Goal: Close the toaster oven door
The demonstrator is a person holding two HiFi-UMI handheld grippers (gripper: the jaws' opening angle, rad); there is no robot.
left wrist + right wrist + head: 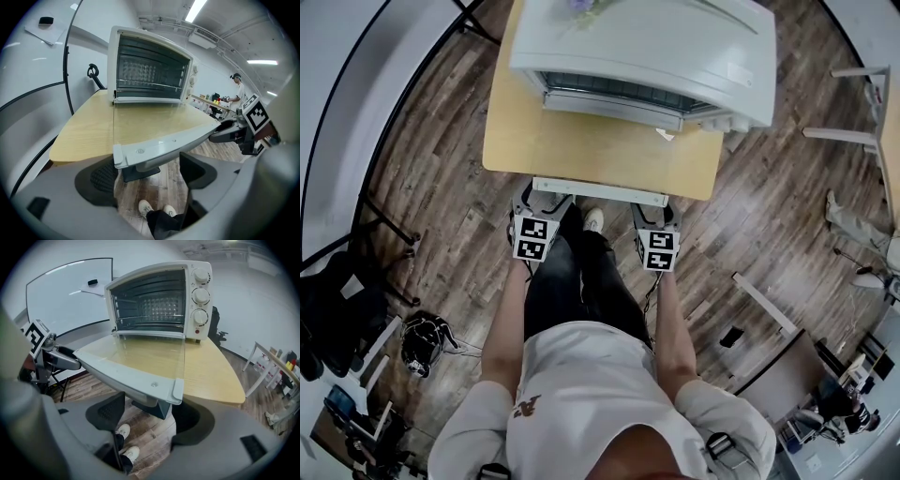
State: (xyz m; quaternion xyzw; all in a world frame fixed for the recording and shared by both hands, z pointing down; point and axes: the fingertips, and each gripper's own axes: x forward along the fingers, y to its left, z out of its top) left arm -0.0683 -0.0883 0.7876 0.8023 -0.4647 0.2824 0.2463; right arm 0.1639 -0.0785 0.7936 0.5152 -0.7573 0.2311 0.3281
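Note:
A white toaster oven (647, 47) stands on a light wooden table (581, 145), and its glass door (145, 352) lies open and flat, reaching out past the table's near edge. The door's handle bar (600, 191) runs between my two grippers. My left gripper (542, 200) sits at the bar's left end; in the left gripper view the bar's end (126, 157) lies between its jaws, with a gap on the right side. My right gripper (654, 211) sits at the right end, where the handle's corner (176, 390) lies between spread jaws, and I see no pad pressing on it.
The oven's knobs (200, 296) are on its right side. The person's legs and shoes (593, 220) stand on the wood floor just below the door. A curved white board (70, 296) is at the left, black bags (422, 342) lie on the floor, and white furniture legs (853, 103) stand at the right.

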